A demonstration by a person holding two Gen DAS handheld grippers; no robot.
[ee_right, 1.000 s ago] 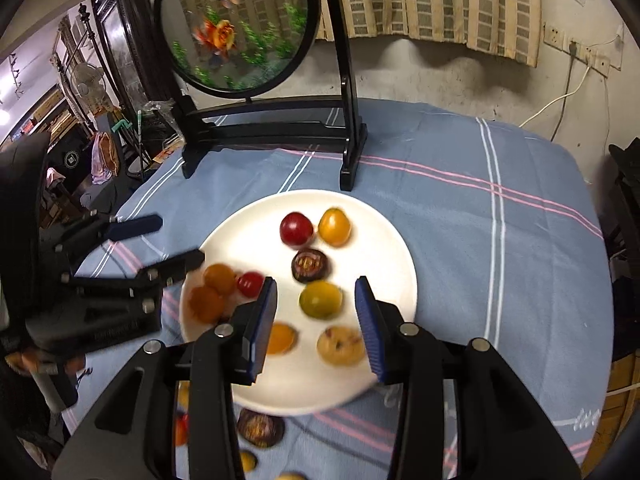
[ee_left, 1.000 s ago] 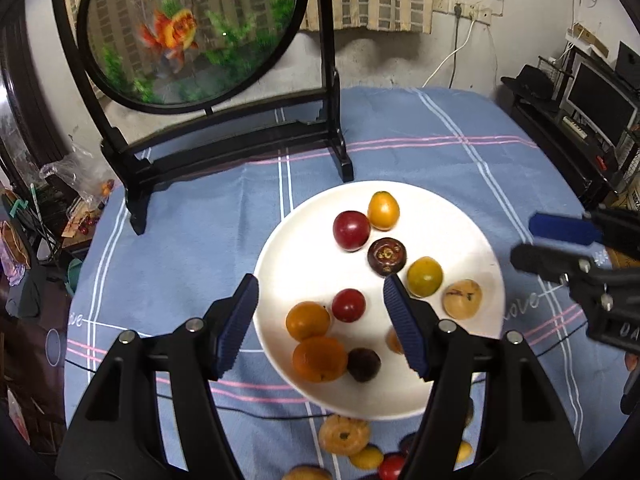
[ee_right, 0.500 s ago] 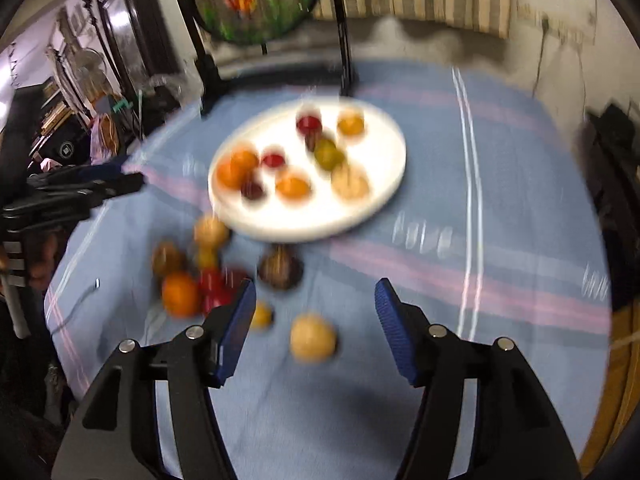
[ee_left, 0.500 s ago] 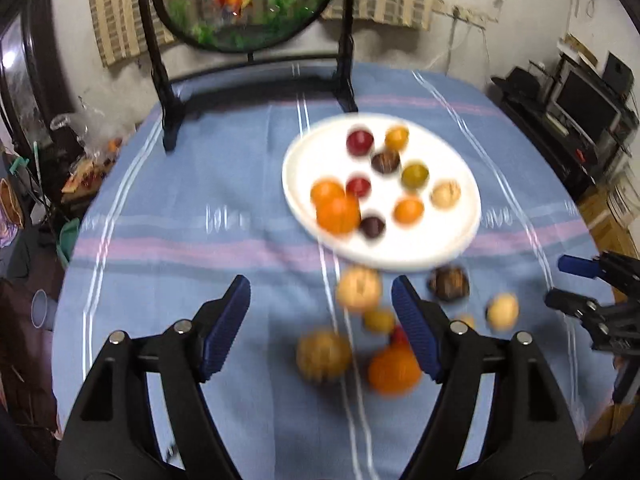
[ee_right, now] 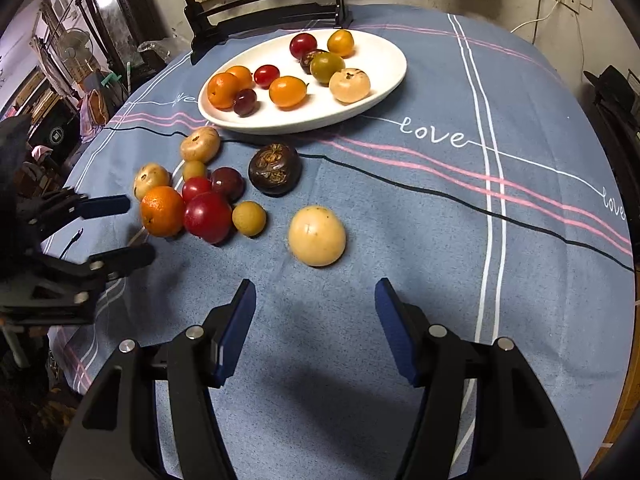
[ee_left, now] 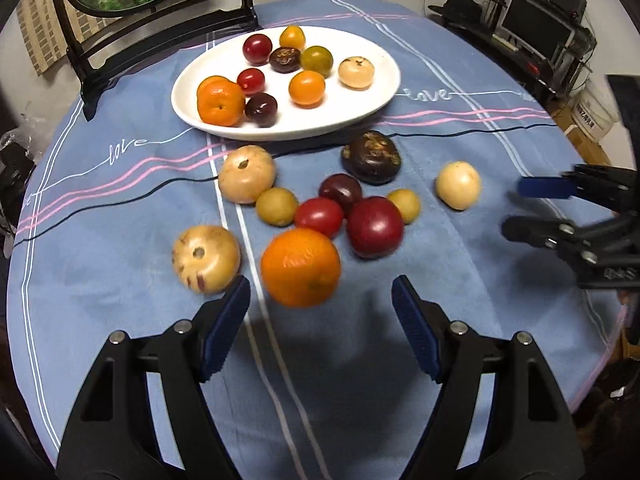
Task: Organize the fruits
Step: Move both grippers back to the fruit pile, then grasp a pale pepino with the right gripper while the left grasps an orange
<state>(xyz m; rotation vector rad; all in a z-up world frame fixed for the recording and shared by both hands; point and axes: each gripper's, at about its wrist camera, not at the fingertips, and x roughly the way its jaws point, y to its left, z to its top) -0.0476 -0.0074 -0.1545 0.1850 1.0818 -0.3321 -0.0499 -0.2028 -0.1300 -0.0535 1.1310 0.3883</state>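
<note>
Loose fruit heap on blue tablecloth (ee_left: 120, 280), between me and white plate (ee_left: 384, 80). Orange (ee_left: 300, 266) nearest my left gripper (ee_left: 320, 320), just ahead of its fingertips, not touching. Big red fruit (ee_left: 374, 227) beside orange. Pale round fruit (ee_right: 317, 235) sits apart from heap, just ahead of my right gripper (ee_right: 314, 316). Dark brown fruit (ee_right: 274, 169) nearer plate. Plate already carries mixed fruit. Both my grippers gape partway, blue pads apart, nothing held. Dark framed stand (ee_right: 264, 4) behind plate.
</note>
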